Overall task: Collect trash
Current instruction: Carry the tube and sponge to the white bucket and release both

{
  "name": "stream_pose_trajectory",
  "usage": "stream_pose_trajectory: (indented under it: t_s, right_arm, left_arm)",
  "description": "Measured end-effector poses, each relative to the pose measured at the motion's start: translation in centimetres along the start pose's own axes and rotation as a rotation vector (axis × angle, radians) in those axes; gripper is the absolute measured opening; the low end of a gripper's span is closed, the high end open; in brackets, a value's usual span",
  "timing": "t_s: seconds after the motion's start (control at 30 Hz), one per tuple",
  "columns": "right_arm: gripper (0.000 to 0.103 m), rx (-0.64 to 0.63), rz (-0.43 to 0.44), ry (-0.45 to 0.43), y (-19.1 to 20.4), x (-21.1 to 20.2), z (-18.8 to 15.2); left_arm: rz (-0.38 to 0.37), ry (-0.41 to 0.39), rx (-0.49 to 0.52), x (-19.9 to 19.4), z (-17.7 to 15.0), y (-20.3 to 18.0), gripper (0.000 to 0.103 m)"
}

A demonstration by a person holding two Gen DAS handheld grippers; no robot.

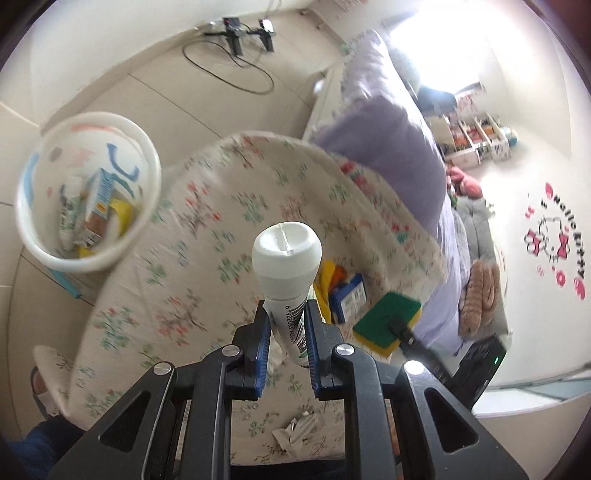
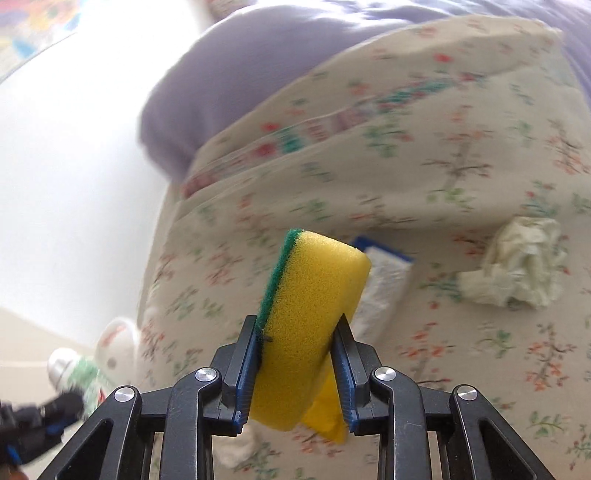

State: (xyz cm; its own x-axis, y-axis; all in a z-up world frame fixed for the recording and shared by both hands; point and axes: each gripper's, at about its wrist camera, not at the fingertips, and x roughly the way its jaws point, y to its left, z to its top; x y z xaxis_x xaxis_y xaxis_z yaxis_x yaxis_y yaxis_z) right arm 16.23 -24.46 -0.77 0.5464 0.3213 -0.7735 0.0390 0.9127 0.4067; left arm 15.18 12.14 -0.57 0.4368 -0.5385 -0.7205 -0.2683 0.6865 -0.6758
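My left gripper (image 1: 287, 325) is shut on a white tube with a wide white cap (image 1: 286, 258) and holds it above the floral bedspread (image 1: 207, 236). A white trash bin (image 1: 86, 192) stands on the floor at the left with a tube, a carton and yellow trash inside. My right gripper (image 2: 301, 332) is shut on a yellow sponge with a green scrub side (image 2: 314, 295), also seen in the left wrist view (image 1: 388, 317). A crumpled tissue (image 2: 517, 266) and a blue-and-white packet (image 2: 384, 280) lie on the bed. The tube also shows blurred at lower left (image 2: 81, 373).
A purple pillow (image 1: 391, 147) and lilac bedding lie beyond the floral cover. A small torn wrapper (image 1: 299, 430) lies under my left gripper. Yellow and blue trash (image 1: 343, 291) sits by the sponge. A cable and stands (image 1: 236, 33) are on the far floor.
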Motion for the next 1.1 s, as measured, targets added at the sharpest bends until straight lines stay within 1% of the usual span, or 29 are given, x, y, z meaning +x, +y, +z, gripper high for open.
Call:
stream_pose_trajectory:
  t_s: [0.07, 0.13, 0.23, 0.27, 0.37, 0.43, 0.5, 0.57, 0.67, 0.73, 0.8, 0.87, 0.97, 1.0, 1.03, 1.1]
  right_arm:
    - [0.034, -0.039, 0.003, -0.001, 1.3, 0.3, -0.3]
    - [0.034, -0.061, 0.018, 0.005, 3.4, 1.5, -1.0]
    - [0.034, -0.106, 0.039, 0.016, 5.1, 2.0, -1.4]
    - [0.034, -0.122, 0.05, 0.02, 5.7, 2.2, -1.7]
    - [0.034, -0.153, 0.089, 0.034, 7.4, 2.8, -2.1]
    - [0.034, -0.169, 0.121, 0.053, 8.7, 3.3, -2.7]
    - [0.034, -0.184, 0.157, 0.084, 10.2, 4.6, -3.0]
    - [0.034, -0.219, 0.173, 0.099, 12.1, 5.8, -3.3]
    - [0.034, -0.262, 0.207, 0.119, 15.0, 7.5, -3.9]
    - [0.034, -0.297, 0.239, 0.132, 17.2, 8.4, -4.5]
    - [0.034, -0.347, 0.248, 0.141, 19.5, 9.4, -5.2]
    - [0.034, -0.381, 0.236, 0.135, 21.4, 10.4, -5.7]
    - [0.034, -0.406, 0.253, 0.13, 23.3, 11.4, -6.2]
    - [0.034, -0.418, 0.253, 0.132, 24.1, 11.9, -6.3]
    - [0.034, -0.433, 0.251, 0.133, 24.8, 12.4, -6.5]
    - [0.034, -0.47, 0.239, 0.131, 26.5, 13.7, -6.8]
  left_arm:
    - [0.015, -0.051, -0.032, -1.8, 1.2, 1.1, 0.019]
    - [0.034, -0.094, -0.062, -3.6, 2.6, 2.5, 0.019]
    - [0.059, -0.134, -0.098, -5.8, 4.2, 4.6, 0.019]
    - [0.076, -0.146, -0.104, -6.4, 4.6, 5.2, 0.019]
    - [0.164, -0.176, -0.1, -7.5, 5.5, 7.0, 0.019]
    - [0.225, -0.164, -0.093, -7.4, 6.2, 8.1, 0.019]
    - [0.258, -0.132, -0.096, -7.0, 6.7, 9.2, 0.019]
    - [0.278, -0.118, -0.099, -6.6, 7.1, 10.0, 0.019]
    - [0.346, -0.125, -0.058, -6.3, 7.5, 10.1, 0.019]
    - [0.391, -0.112, -0.025, -5.7, 7.9, 10.1, 0.019]
    - [0.391, -0.088, -0.026, -5.1, 8.0, 10.5, 0.019]
    - [0.394, -0.078, -0.022, -4.8, 8.1, 10.5, 0.019]
    - [0.438, -0.08, 0.0, -4.4, 8.5, 10.5, 0.019]
    - [0.442, -0.075, 0.001, -4.2, 8.6, 10.6, 0.02]
    - [0.438, -0.06, -0.006, -4.0, 8.7, 10.8, 0.022]
    - [0.425, -0.028, -0.039, -3.7, 8.7, 11.5, 0.035]
